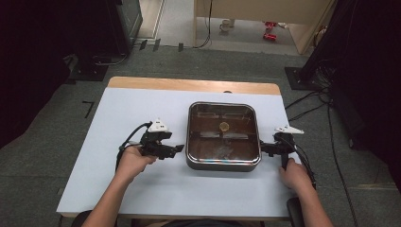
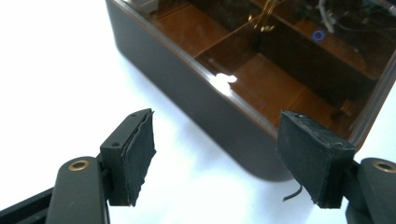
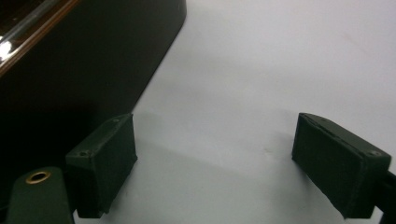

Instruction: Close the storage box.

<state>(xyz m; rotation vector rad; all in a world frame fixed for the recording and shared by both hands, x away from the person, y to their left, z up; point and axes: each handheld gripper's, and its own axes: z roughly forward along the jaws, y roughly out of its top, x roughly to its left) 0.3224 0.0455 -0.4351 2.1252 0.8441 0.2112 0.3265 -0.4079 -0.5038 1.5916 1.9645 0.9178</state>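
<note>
A square dark box [image 1: 222,163] with rounded corners and a brown, partitioned inside stands in the middle of the white table [image 1: 137,113]. A small round gold piece [image 1: 224,126] sits at its centre. My left gripper [image 1: 178,148] lies level just left of the box, pointing at its near left side. Its jaws are open with nothing between the pads [image 2: 140,149]. In the left gripper view [image 2: 215,154] the box's dark wall [image 2: 196,100] is a little ahead. My right gripper [image 1: 263,148] rests at the box's right side, open and empty [image 3: 215,158]; the box wall [image 3: 70,70] is beside its left jaw.
The table's wooden back edge [image 1: 189,85] shows beyond the white top. Grey carpet surrounds the table, with black stands and cables [image 1: 312,101] at the right and far left. Bare white surface lies in front of the box and to the left.
</note>
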